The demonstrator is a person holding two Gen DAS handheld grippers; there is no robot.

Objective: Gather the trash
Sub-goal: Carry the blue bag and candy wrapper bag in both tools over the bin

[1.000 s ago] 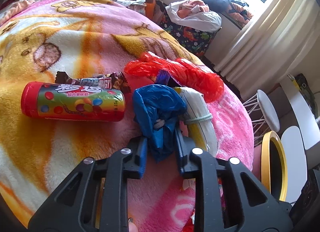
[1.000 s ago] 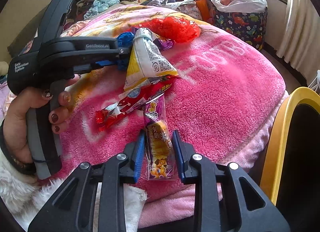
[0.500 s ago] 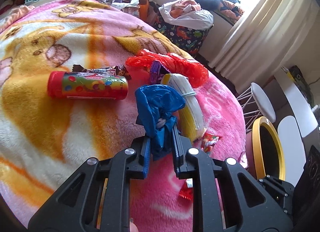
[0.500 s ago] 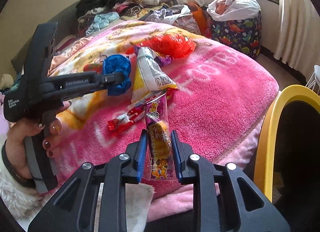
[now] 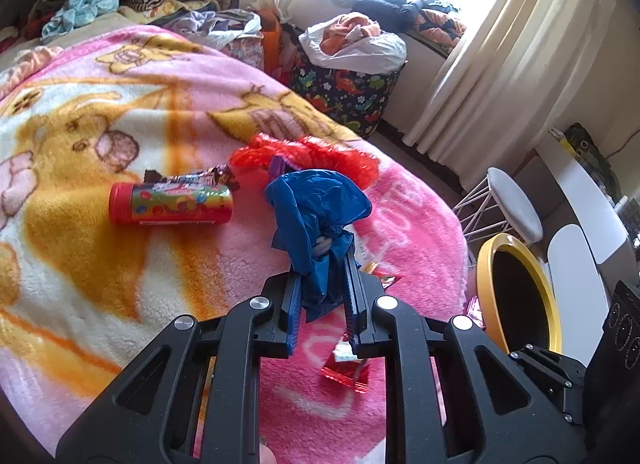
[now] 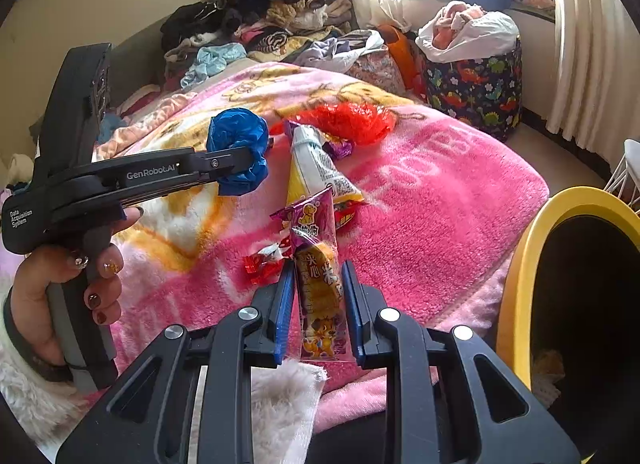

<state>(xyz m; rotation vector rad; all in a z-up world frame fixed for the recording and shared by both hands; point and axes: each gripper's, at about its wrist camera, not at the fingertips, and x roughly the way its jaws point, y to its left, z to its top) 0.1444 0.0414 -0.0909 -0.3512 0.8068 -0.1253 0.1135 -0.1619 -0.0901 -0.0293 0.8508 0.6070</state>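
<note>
Both grippers are carrying loads now, lifted clear of the blanket (image 5: pixel 120 272) compared w/ a sec ago. Left gripper (image 5: pixel 322 288) is clamped on the blue plastic bag (image 5: pixel 316 207), which was resting beside the yellow pouch (image 6: pixel 316 167) and is now hanging in the air above the bed. Right gripper (image 6: pixel 318 288) is pinching the purple snack wrapper (image 6: pixel 318 276), which is tilting up off the fabric. That likely means both pieces are heading for the yellow-rimmed bin (image 6: pixel 520 276), sitting just off the bed edge on the right.

Still lying on the blanket: candy tube (image 5: pixel 172 203) w/ a dark wrapper (image 5: pixel 188 179) touching it behind, red plastic bag (image 5: pixel 312 155), small red candy wrappers (image 6: pixel 264 260) near the edge. Nothing seems to be blocking the way to the bin; the blue bag's loose folds could be snagging on the rim, tho. White stool (image 5: pixel 512 203) is standing beyond the bin.
</note>
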